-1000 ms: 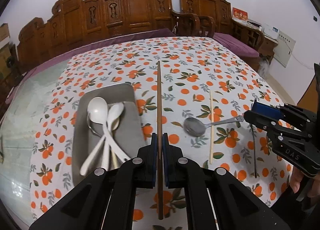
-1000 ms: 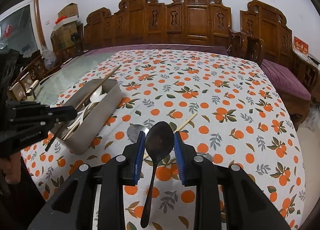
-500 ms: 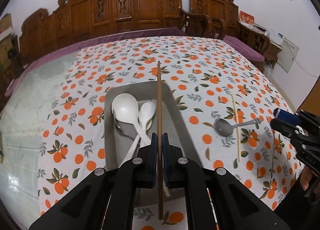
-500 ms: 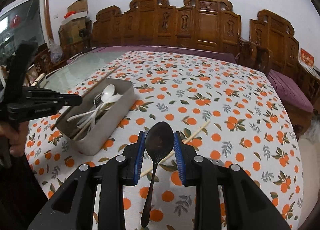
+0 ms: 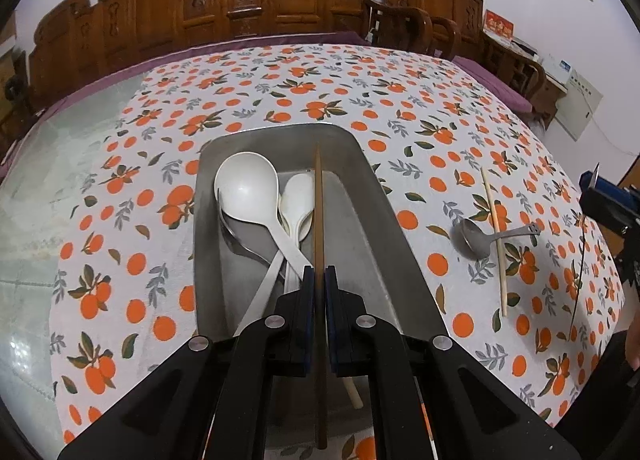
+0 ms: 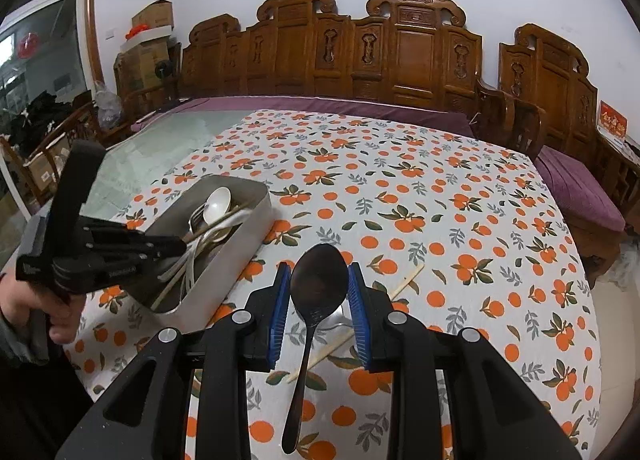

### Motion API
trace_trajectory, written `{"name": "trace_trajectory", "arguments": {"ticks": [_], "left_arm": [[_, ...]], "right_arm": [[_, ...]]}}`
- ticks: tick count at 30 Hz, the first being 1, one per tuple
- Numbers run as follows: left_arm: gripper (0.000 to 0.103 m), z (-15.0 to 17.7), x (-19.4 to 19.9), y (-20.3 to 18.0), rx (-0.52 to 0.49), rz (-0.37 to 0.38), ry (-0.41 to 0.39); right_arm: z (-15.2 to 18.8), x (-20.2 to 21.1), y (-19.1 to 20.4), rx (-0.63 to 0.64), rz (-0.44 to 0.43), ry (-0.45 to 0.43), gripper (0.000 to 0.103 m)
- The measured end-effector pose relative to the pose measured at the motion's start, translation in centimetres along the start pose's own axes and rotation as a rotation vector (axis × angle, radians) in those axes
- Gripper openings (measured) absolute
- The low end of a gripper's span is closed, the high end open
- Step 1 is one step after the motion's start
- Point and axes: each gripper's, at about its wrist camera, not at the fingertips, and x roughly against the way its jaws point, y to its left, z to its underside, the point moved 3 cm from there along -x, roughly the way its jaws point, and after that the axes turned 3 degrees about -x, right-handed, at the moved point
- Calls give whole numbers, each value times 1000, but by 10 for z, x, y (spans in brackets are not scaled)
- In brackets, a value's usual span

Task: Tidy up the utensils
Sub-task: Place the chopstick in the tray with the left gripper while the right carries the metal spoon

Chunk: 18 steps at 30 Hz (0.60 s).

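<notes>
The left hand-held gripper [image 5: 319,280] was pinching a dark wooden chopstick [image 5: 318,212] near its middle, pads pressed almost together, with the stick running lengthwise over the metal tray [image 5: 376,220] on the worktop [image 5: 280,72]. Thin, stiff and light, the chopstick would likely pivot or slide in a two-pad grip if bumped, so a hold near the middle looked sound, and it seemed best lowered flat along the tray's long side. In the tray lay a large white spoon [image 5: 248,188], a smaller white spoon [image 5: 297,200] and some metal cutlery, partly hidden. The right hand-held gripper [image 6: 319,292] was closed on a dark spoon [image 6: 318,280], clamping the bowl by its edges, handle hanging back toward the camera; the bowl looked smooth and rounded, so I judged that grip liable to slip or rotate, and the neck might hold better. On the cloth beside the tray were a pale chopstick [image 5: 494,240] lying across the handle of a small metal spoon [image 5: 472,240], both light and low-lying, probably awkward to pinch off fabric.
</notes>
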Motion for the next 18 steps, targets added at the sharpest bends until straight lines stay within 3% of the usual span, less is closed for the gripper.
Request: {"name": "trace_trajectory", "arguments": {"ticks": [5,18], "left_arm": [[5,-3,1,2,-3,-14,-9],[26,-13,45,19,-19,-82,-128]], "right_arm": [[-11,-1,8,11,-10,-5,31],[-49,-6,52,43,-67,-34,31]]}}
